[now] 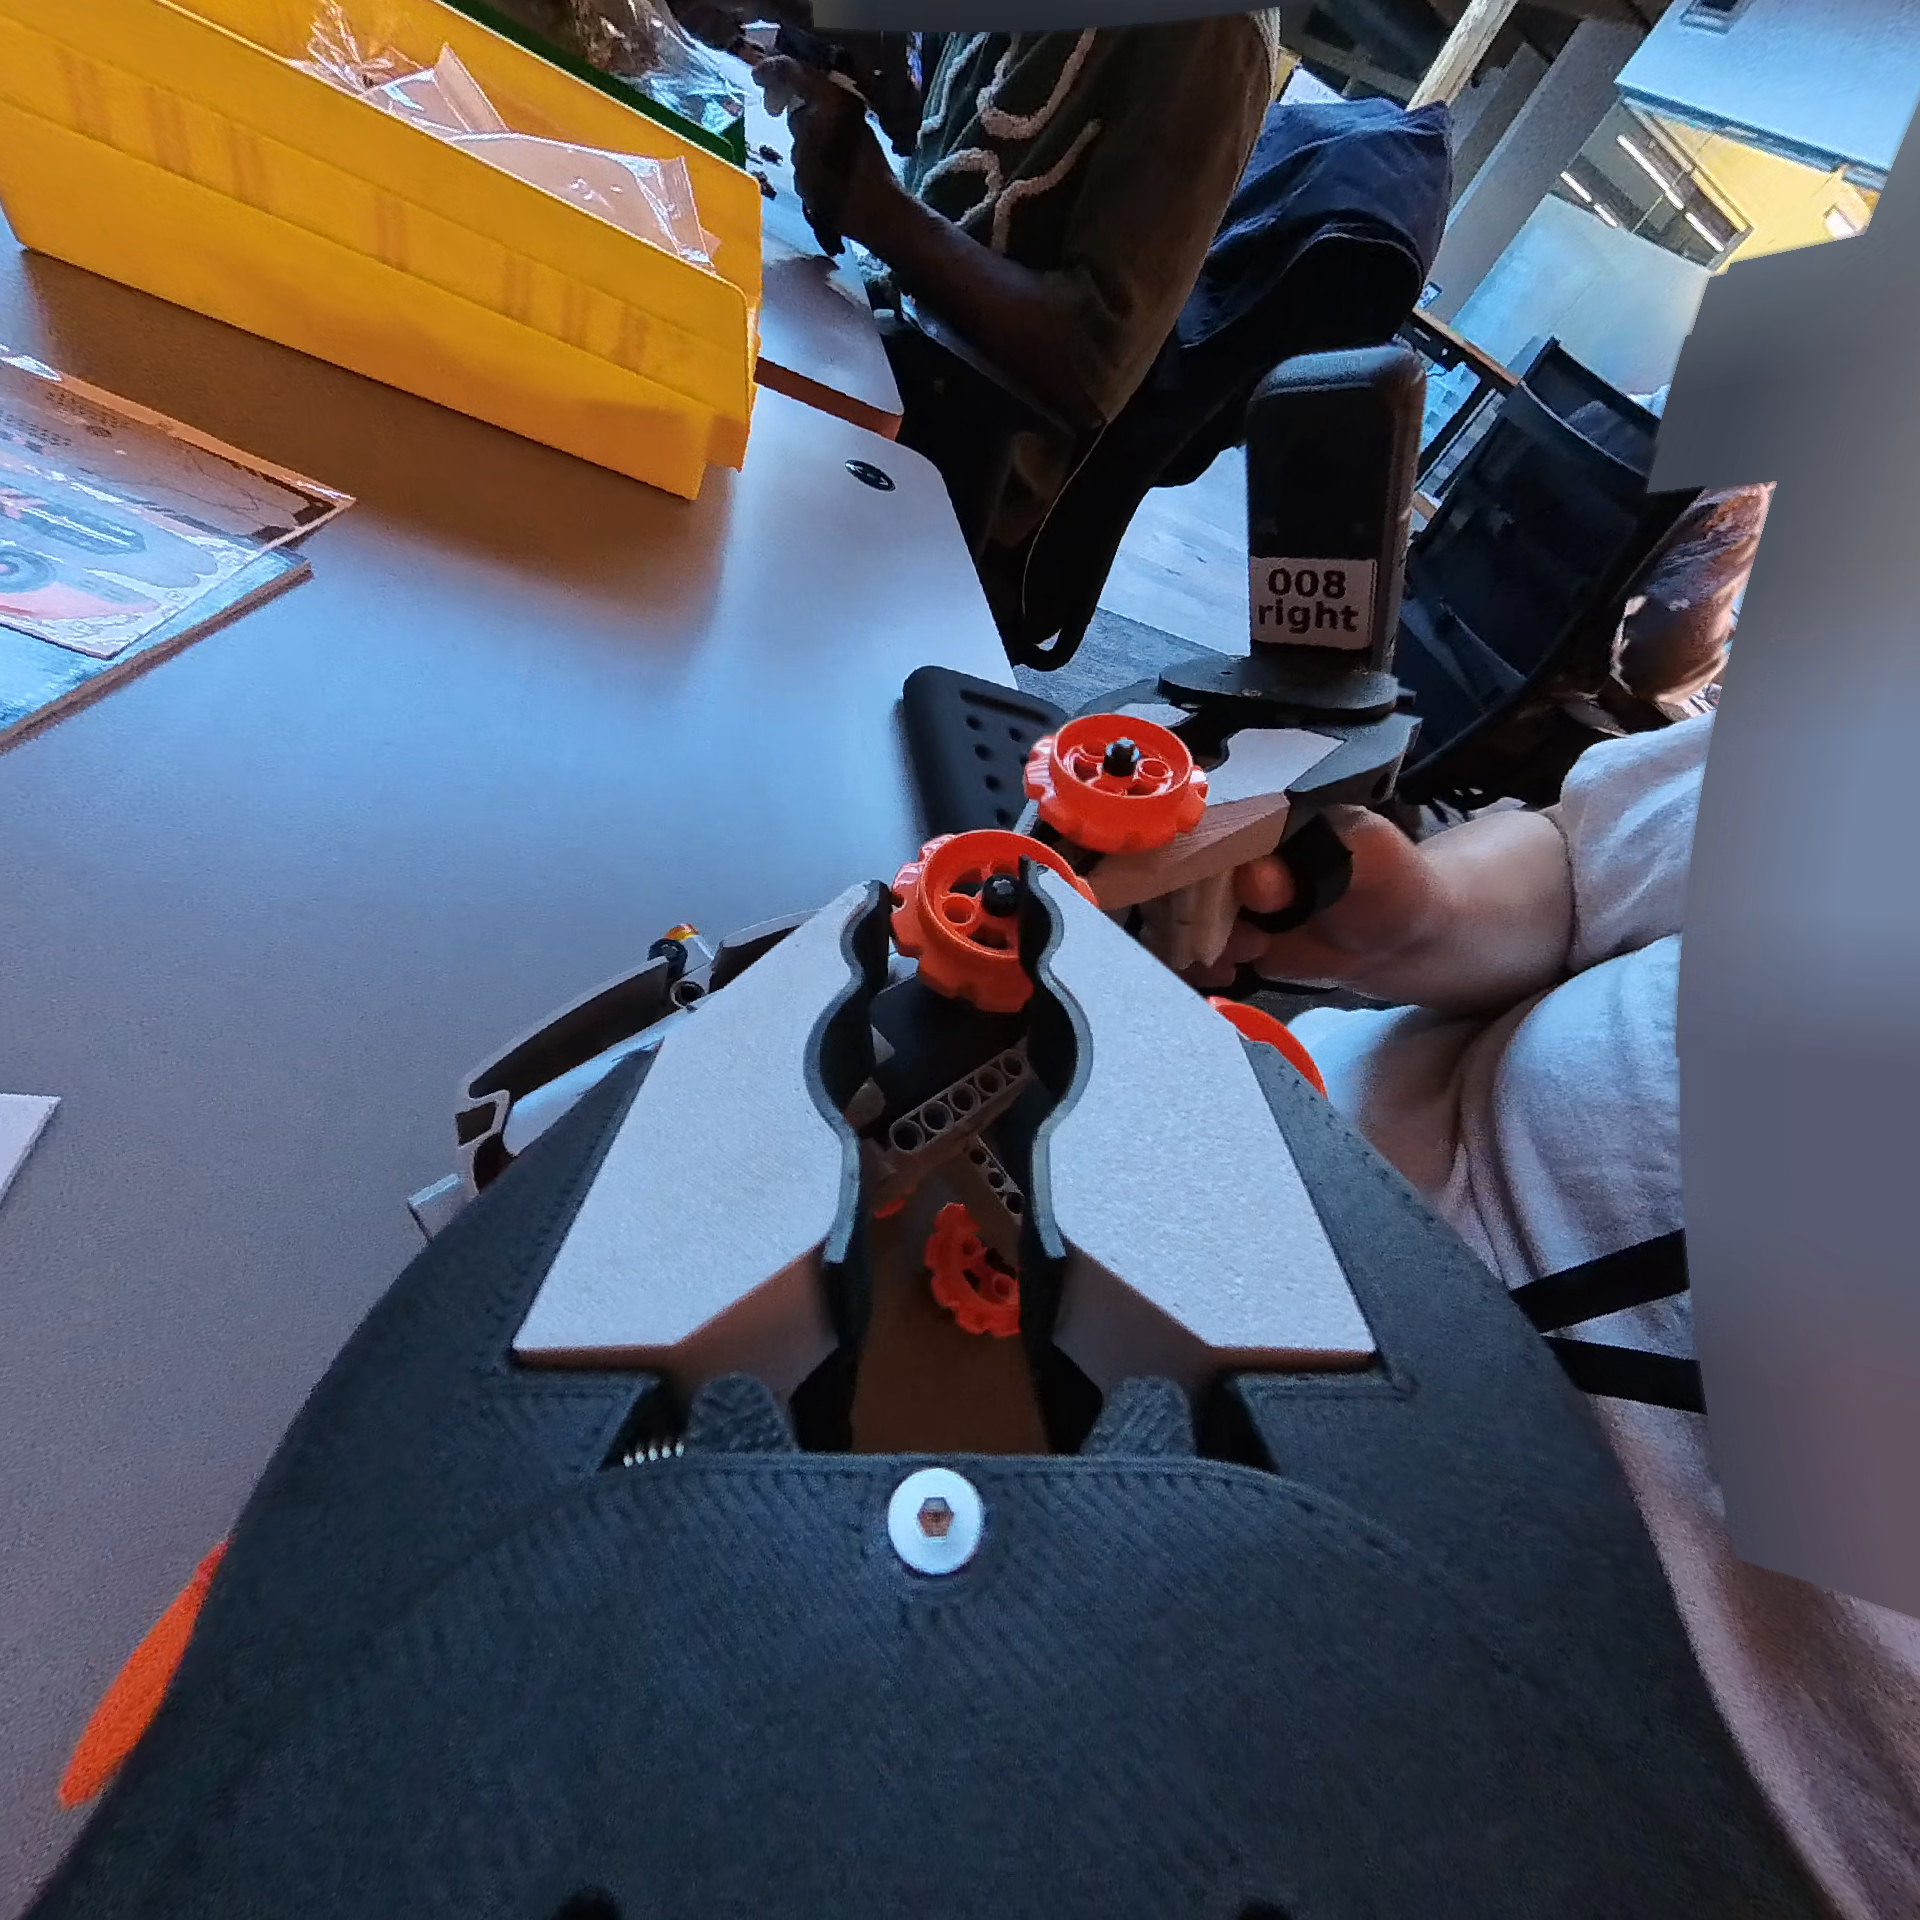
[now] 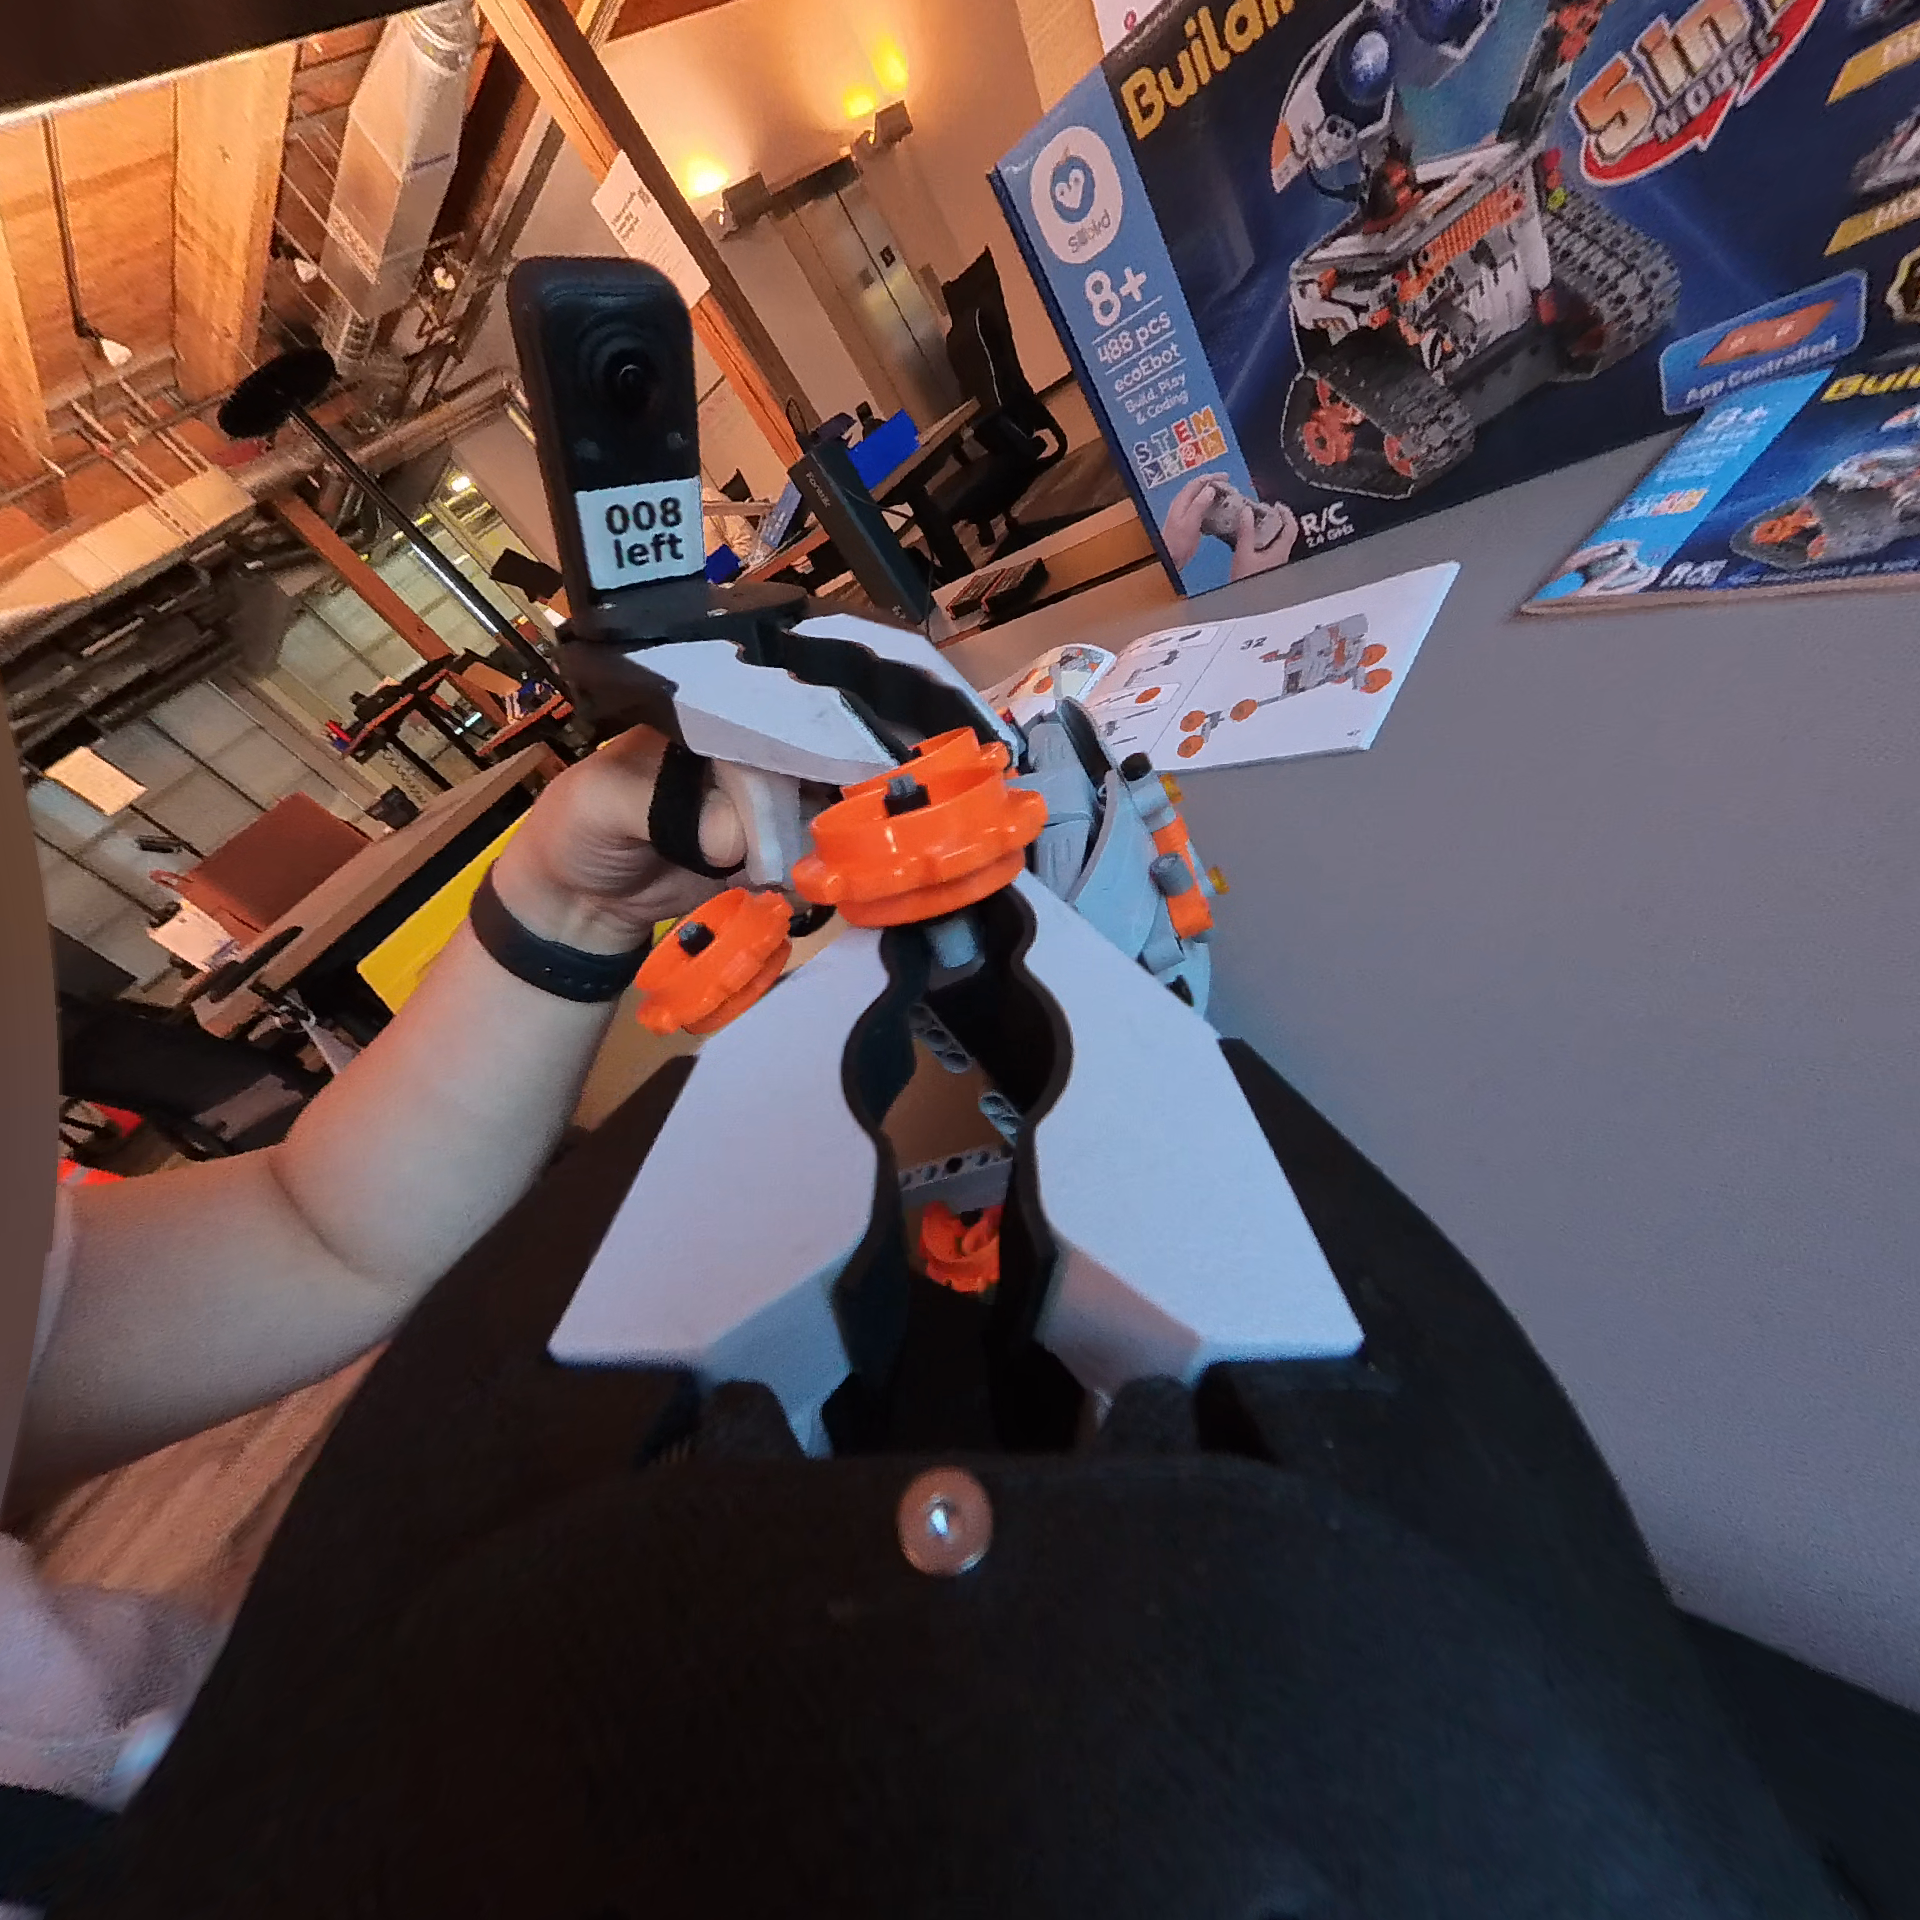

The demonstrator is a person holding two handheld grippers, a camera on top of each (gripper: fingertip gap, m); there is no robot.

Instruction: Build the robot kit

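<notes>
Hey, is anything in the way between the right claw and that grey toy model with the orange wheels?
Nothing visible. The right claw is closed on the toy model just beside an orange wheel, and the left claw grips the same model from the other side.

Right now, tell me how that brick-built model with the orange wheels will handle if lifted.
The model is probably light, hollow plastic. Its pinned beams could flex or pop apart. The orange wheels sit on axles, so they'd likely spin.

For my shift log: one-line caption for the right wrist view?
Right gripper and left gripper both clamp a grey toy model with orange wheels above the grey table.
</notes>
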